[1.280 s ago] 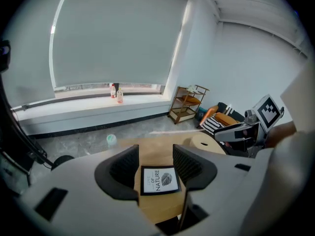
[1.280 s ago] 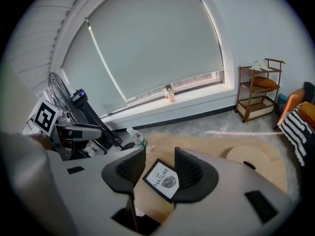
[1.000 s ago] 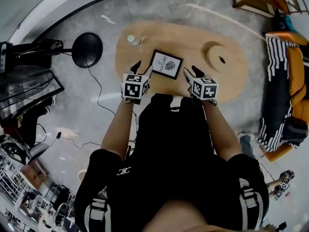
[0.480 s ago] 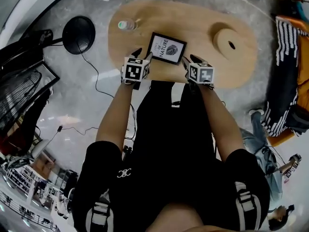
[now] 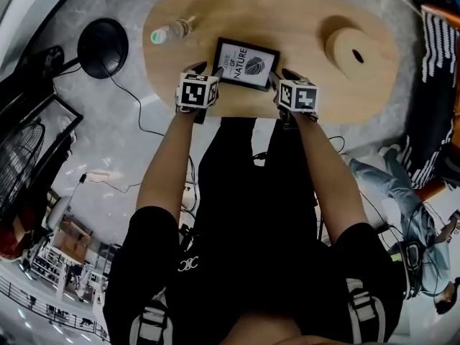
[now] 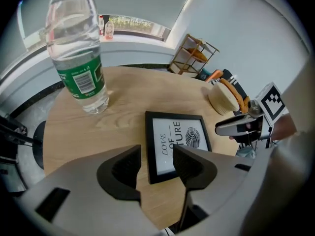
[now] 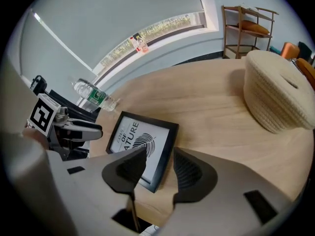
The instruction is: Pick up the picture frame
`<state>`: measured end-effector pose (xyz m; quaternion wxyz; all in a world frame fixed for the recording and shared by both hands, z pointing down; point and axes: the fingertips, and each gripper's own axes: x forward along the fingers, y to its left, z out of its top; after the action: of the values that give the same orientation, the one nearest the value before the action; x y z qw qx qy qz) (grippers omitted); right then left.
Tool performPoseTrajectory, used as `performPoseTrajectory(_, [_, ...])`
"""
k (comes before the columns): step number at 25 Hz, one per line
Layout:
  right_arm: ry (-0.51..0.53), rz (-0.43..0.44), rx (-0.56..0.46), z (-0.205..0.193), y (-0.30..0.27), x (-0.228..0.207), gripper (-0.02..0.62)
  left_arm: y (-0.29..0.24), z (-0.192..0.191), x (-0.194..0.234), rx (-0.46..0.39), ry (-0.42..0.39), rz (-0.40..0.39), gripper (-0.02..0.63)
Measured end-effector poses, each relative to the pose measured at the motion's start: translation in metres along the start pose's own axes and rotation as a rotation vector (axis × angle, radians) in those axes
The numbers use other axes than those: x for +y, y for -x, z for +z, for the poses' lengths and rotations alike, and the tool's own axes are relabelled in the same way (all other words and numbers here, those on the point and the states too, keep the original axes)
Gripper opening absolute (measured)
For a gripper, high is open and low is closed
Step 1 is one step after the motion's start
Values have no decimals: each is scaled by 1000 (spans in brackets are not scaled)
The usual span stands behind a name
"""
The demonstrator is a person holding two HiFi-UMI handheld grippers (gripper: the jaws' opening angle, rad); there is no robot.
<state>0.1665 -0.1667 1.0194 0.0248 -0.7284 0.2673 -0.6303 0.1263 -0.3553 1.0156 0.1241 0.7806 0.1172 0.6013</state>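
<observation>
Both grippers are held low over a wooden oval table (image 5: 302,20), one at each short side of the picture frame (image 5: 244,63). On the left gripper (image 6: 156,160) the jaws are seen spread apart, with the frame's black left edge lying in the gap between them; the inner jaw is placed over the white print, the outer one over bare wood. On the right gripper (image 7: 157,162) the jaws are likewise spread apart, and the frame's right edge and near corner are seen between them. Whether any jaw is pressed against the frame cannot be made out; nothing is clamped by either gripper.

The frame is laid flat on the table, near the edge closest to the person, with a leaf print and lettering turned up. A clear water bottle (image 6: 78,63) with a green label is stood upright on the table, beyond the frame on the left gripper's side and apart from it. A round woven basket (image 7: 278,92) with a hole in its top is set well apart from the frame on the right gripper's side.
</observation>
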Motion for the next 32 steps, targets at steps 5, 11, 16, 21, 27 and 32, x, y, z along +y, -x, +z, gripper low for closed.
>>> performPoseTrajectory(5, [-29,-28,27,-3,-29,-9,181,-34,8,14,38,-25,-14,216])
performPoseTrajectory(11, [-59,-34,17,0,-41,-16,174,-55,16,16,74,-14,-14,204])
performPoseTrajectory(16, [-25,-75,68,-6,-47,-18,128,-55,13,15,74,-24,-10,176])
performPoseTrajectory(21, [-23,-88,74,-4,-48,-20,126,-57,15,16,95,-55,5,157])
performPoseTrajectory(27, [-24,-95,77,-6,-49,-14,126,-56,12,20,104,-62,11,153])
performPoseTrajectory(32, [-28,-104,75,-8,-51,-16,124,-57,7,16,141,-44,33,155])
